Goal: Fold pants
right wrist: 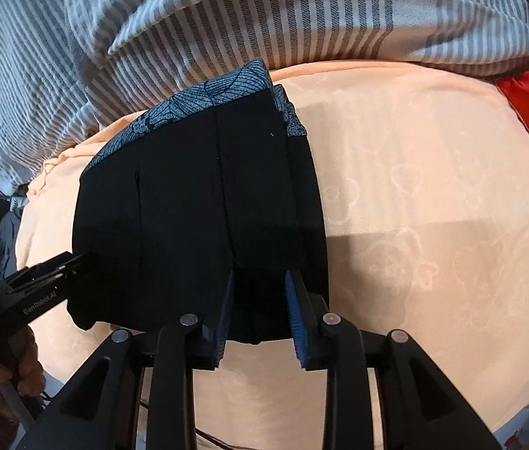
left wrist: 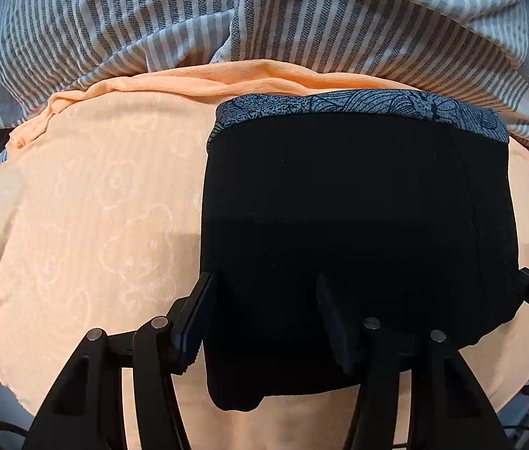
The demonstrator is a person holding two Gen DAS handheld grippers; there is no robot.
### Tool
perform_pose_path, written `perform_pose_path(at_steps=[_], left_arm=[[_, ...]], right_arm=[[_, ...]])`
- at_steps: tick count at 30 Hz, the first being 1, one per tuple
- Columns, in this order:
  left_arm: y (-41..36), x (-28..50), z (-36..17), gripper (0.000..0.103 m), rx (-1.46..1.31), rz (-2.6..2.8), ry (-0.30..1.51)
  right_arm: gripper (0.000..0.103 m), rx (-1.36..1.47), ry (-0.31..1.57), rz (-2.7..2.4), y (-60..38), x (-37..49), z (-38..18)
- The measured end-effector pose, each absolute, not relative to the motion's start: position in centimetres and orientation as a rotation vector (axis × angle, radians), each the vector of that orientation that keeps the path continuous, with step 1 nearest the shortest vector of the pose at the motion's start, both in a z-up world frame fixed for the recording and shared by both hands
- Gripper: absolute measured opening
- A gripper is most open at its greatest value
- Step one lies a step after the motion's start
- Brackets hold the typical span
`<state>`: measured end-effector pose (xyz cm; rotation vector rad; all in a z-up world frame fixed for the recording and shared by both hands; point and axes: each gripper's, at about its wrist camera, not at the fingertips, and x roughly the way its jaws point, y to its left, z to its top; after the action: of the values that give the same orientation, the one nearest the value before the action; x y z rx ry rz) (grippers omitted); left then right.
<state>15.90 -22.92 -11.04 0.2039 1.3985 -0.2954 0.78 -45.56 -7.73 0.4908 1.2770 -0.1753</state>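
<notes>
Both tongs were open: left gripper (left wrist: 268, 315) & right gripper (right wrist: 260, 307) sat over the near edge of the folded black pants (left wrist: 358, 206). Best to press flat, w/ edges lined up.

1. Matt black cloth: pants (left wrist: 358, 225), with a printed blue-grey woven band at the far edge.
2. Soft peach cloth under the pants: towel (left wrist: 95, 206), faintly embossed.
3. Beyond the towel, striped grey knit: bedding (left wrist: 114, 18).
4. Matt black plastic with ribbed pads: right gripper (right wrist: 258, 313).

The pants (left wrist: 354, 225) are black, folded into a compact flat block. A blue-grey patterned band (left wrist: 361, 107) edges the far end — they lie on an orange blanket (left wrist: 84, 202).
</notes>
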Motion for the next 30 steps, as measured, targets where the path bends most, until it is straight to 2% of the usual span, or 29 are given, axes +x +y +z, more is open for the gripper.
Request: perform_pose_path(at_steps=[5, 8, 30], left_arm=[[-22.73, 15.78, -10.87, 0.057, 0.204, -0.296, 1.4], [-22.51, 15.83, -10.94, 0.065, 0.198, -0.284, 1.404], [-22.0, 15.57, -10.62, 0.065, 0.184, -0.291, 1.421]], right_arm=[[0.032, 0.496, 1.272, -0.184, -45.42, 0.52, -7.89], [0.032, 0.495, 1.269, -0.186, -45.37, 0.41, -7.89], [0.038, 0.485, 1.281, -0.203, -45.17, -0.06, -7.9]])
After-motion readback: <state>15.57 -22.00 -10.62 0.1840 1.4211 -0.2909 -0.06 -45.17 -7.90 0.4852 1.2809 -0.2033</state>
